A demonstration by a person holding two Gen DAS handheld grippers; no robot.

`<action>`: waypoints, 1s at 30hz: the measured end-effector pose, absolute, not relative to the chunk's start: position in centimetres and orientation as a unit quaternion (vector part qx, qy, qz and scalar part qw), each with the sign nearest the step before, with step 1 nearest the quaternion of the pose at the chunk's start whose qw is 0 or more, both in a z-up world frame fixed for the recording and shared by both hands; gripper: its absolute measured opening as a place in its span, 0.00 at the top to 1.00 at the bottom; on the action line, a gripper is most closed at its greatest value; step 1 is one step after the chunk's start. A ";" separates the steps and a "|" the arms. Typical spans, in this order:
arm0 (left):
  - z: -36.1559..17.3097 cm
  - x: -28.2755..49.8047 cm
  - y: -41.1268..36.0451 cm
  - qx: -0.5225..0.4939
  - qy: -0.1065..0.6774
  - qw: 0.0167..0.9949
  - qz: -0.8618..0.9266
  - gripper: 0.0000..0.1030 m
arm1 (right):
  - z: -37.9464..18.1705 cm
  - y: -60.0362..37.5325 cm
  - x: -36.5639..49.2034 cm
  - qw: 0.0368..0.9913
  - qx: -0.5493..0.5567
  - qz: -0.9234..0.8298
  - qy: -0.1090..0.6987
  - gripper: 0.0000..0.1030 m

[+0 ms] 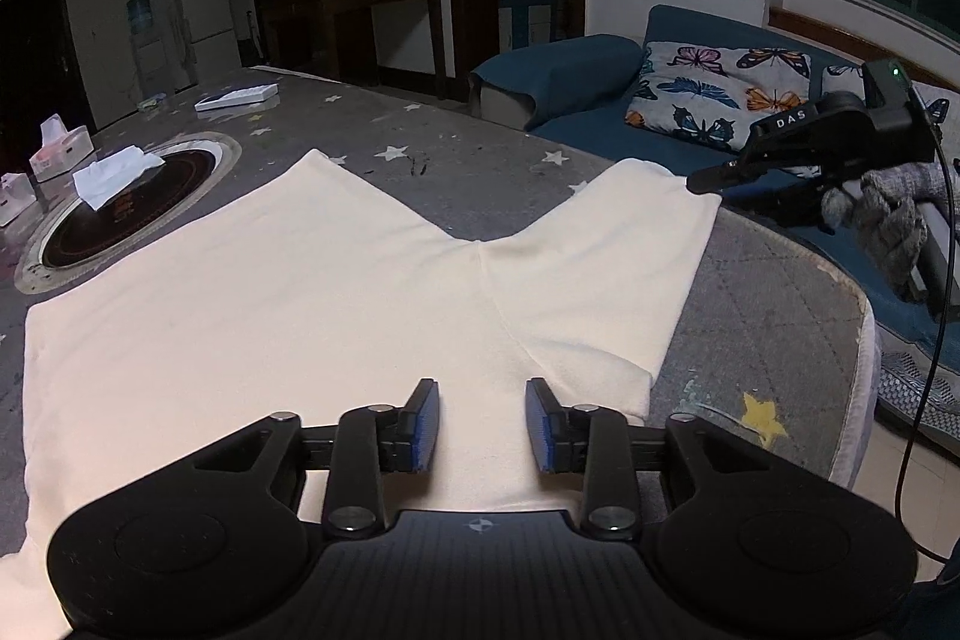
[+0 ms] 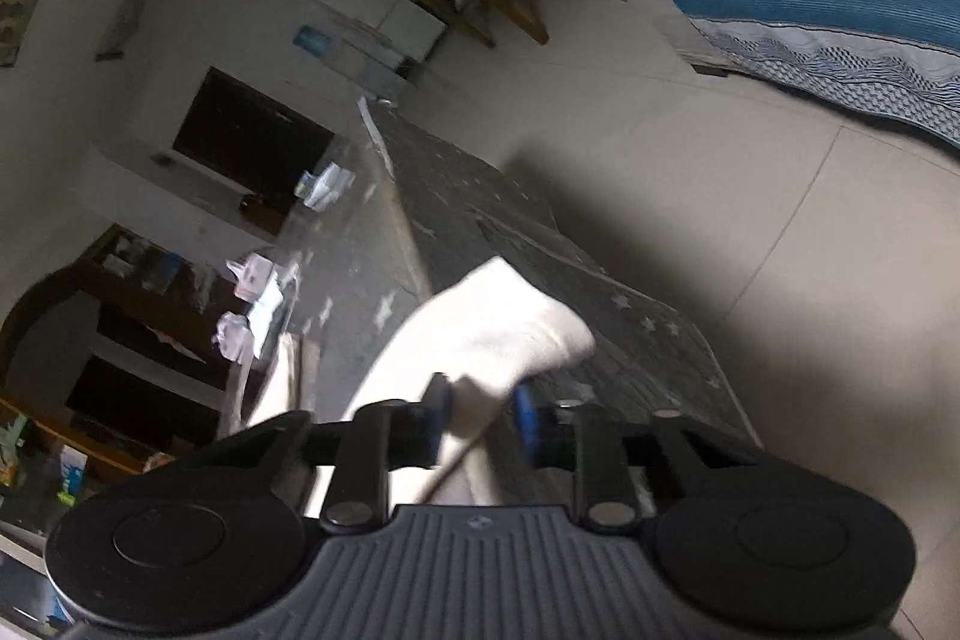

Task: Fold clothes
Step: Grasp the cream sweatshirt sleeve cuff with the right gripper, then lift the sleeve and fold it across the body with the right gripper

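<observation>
We have the worktop (image 1: 750, 280) under its grey, star-printed cover carrying everything, with the blue sofa (image 1: 576, 82) beyond its edge at about one o'clock in the left wrist view. Spread flat across the near half lies the cream shorts (image 1: 270, 310), the two legs pointing away from us towards eleven and one o'clock, the crotch notch between them; we judge they are laid open like this so a leg can be carried across onto the other for the first fold.

Off the cloth, at nine to ten o'clock, sit the round black inset hob (image 1: 132, 208) with a crumpled white tissue (image 1: 114, 172) on it, and a tissue box (image 1: 57, 148) beside them, well apart from the shorts.

Our right gripper (image 1: 696, 184) reaches in from three o'clock to the far corner of the right-hand leg. In its own blurred view (image 2: 477, 403) the jaws stand partly apart with the hem corner of the cloth lying between them; we cannot tell whether the pads yet pinch it.

Our left gripper (image 1: 482, 424) hovers low at six o'clock over the waistband end, jaws moderately apart, blue pads (image 1: 426, 415) bare and holding nothing; whether they touch the fabric we cannot tell.
</observation>
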State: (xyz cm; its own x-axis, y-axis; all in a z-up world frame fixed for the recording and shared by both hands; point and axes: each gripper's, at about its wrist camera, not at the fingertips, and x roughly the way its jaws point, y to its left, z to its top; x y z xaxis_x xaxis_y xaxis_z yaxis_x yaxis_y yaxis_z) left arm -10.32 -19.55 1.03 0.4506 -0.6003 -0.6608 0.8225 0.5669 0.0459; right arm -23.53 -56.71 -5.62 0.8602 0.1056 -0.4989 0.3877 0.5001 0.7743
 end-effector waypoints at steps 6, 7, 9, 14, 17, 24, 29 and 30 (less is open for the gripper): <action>1.3 -10.8 -19.8 0.182 0.297 0.827 -0.441 0.64 | -4.0 -56.9 -23.6 0.845 0.475 -0.098 0.224 0.98; 1.3 -10.9 -19.9 0.182 0.296 0.827 -0.443 0.64 | -3.5 -56.9 -23.6 0.849 0.472 -0.097 0.216 0.98; 1.4 -11.1 -20.0 0.181 0.294 0.825 -0.447 0.64 | -2.4 -56.7 -23.5 0.860 0.456 -0.095 0.207 0.98; 1.3 -11.4 -20.4 0.184 0.289 0.820 -0.458 0.64 | -0.3 -55.5 -22.7 0.881 0.418 -0.096 0.201 0.98; 1.3 -11.5 -20.5 0.185 0.287 0.819 -0.461 0.63 | 0.8 -55.0 -22.1 0.886 0.409 -0.090 0.200 0.98; 3.1 -10.5 -17.9 0.145 0.276 0.845 -0.434 0.58 | 5.2 -52.0 -19.7 0.912 0.367 -0.029 0.183 0.98; 4.0 -9.2 -14.3 0.122 0.274 0.873 -0.384 0.56 | 7.8 -48.3 -17.3 0.924 0.334 0.036 0.183 0.98; 4.0 -9.0 -13.4 0.119 0.275 0.878 -0.373 0.56 | 8.2 -47.5 -16.7 0.925 0.328 0.051 0.185 0.98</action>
